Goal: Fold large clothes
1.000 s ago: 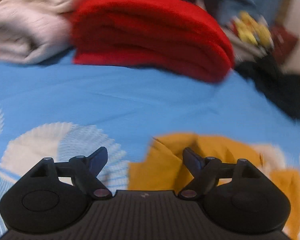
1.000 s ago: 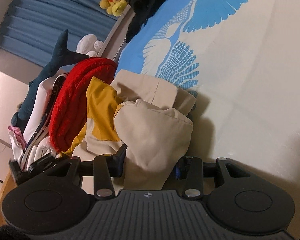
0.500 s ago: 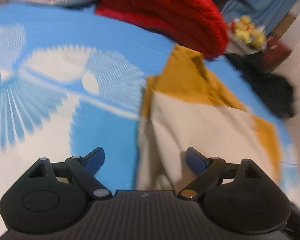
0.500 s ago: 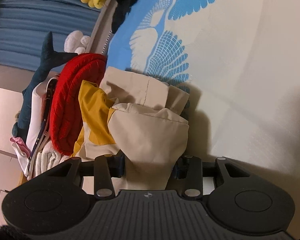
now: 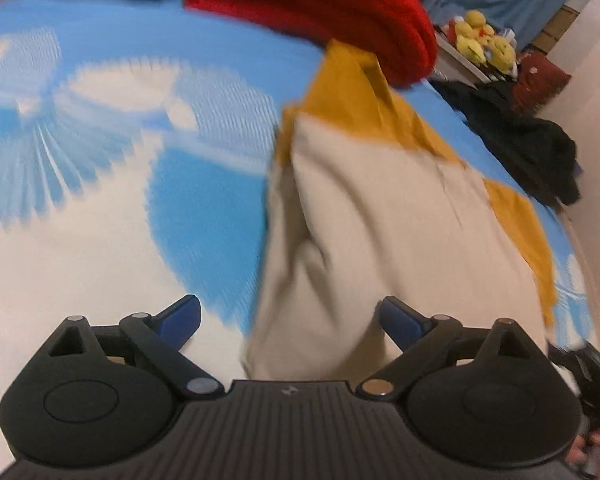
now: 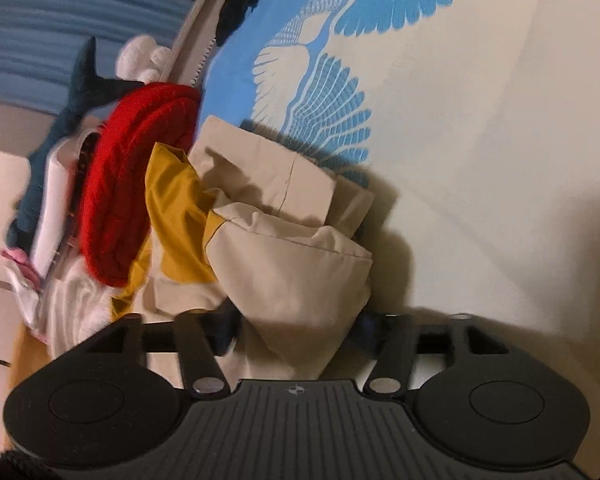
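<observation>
A beige and mustard garment (image 5: 380, 220) lies bunched on the bed, its far end against a folded red sweater (image 5: 320, 12). My left gripper (image 5: 288, 308) hovers over the garment's near left edge. Its jaws are opening wide, the cloth lies under them, and the pads touch nothing. In the right wrist view a puffed beige fold (image 6: 292, 272) of the garment sits between the fingers of my right gripper (image 6: 296, 324). Those jaws are opening and the pads stand just off the fold. The red sweater (image 6: 120, 184) lies beyond it to the left.
The bed sheet (image 5: 100, 160) is blue and white with a bird print, also seen as the sheet (image 6: 480, 160). White clothes (image 6: 72, 300), a shark plush (image 6: 80, 92), yellow plush toys (image 5: 480, 44) and a black pile (image 5: 532, 144) line the bed's edges.
The left gripper has swept from in front of the red sweater to over the garment's beige part. The right gripper's fingers have spread apart from the beige fold they were pinching.
</observation>
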A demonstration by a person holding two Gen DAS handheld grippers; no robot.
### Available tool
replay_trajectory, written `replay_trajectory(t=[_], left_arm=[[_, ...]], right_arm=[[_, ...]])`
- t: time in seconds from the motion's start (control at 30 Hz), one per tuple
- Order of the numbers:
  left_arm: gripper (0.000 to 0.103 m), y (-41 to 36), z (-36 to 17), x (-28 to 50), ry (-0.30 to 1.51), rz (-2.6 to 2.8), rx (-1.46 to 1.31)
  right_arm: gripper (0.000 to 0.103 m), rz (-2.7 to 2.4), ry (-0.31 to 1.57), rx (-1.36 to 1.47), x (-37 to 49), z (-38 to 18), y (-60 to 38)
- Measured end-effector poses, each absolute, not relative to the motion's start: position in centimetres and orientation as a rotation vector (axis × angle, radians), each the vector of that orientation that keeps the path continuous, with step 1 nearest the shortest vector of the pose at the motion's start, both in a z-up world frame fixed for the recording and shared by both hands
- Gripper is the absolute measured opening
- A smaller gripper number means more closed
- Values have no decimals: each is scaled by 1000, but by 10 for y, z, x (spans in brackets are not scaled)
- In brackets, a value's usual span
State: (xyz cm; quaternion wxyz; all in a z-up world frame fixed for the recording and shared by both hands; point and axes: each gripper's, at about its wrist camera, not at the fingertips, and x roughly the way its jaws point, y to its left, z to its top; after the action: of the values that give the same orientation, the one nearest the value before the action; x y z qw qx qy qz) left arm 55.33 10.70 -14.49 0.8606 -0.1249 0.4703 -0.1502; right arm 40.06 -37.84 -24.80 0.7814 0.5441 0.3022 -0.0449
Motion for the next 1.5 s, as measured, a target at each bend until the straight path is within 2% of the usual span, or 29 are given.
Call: replay_trajectory(t=[0.07, 0.13, 0.23, 0.27, 0.33, 0.37, 0.4, 0.6, 0.73, 0.83, 0.87, 0.93, 1.0, 1.13, 1.17, 1.33, 1.5], left_arm=[[98, 111, -122, 567, 913, -299, -199], [100, 109, -102, 586, 843, -279, -137], [100, 93, -88, 622, 783, -240, -75], [100, 85, -88, 634, 775, -230, -58], [100, 68, -92, 662, 772, -214, -51], [100, 62, -95, 676, 783, -210, -54], [100, 53, -99, 691, 791, -204, -56], [102, 9, -145, 758, 871, -108, 2], [103, 1, -187, 784, 980, -23, -1], [103, 8, -189, 782, 979, -17, -20], [103, 13, -182, 776, 958, -11, -22], [103, 23, -159, 760, 919, -6, -13], [103, 30, -130, 733, 857, -27, 14], [103, 30, -65, 637, 710, -120, 106], [103, 31, -53, 607, 681, -146, 119], [103, 28, -43, 463, 676, -232, 73], [103, 20, -69, 364, 689, -207, 115]], right_arm=[[91, -176, 710, 1019, 391, -220, -382], [90, -247, 738, 805, 382, -187, -388], [86, -185, 590, 566, 389, -137, -394], [77, -127, 567, 494, 403, -124, -391], [49, 20, 565, 371, 450, -108, -379], [26, 61, 579, 340, 474, -108, -374], [16, 76, 609, 336, 502, -111, -370], [14, -2, 775, 402, 611, -169, -366], [12, -46, 862, 433, 637, -206, -365], [12, -42, 844, 398, 636, -204, -359], [16, -40, 839, 393, 634, -202, -359], [30, -54, 813, 408, 627, -188, -363], [68, -79, 761, 442, 610, -166, -367], [92, -10, 646, 405, 542, -111, -358], [102, 6, 622, 374, 522, -100, -353], [102, 20, 536, 213, 391, -81, -310], [102, -94, 483, 114, 296, -111, -274]])
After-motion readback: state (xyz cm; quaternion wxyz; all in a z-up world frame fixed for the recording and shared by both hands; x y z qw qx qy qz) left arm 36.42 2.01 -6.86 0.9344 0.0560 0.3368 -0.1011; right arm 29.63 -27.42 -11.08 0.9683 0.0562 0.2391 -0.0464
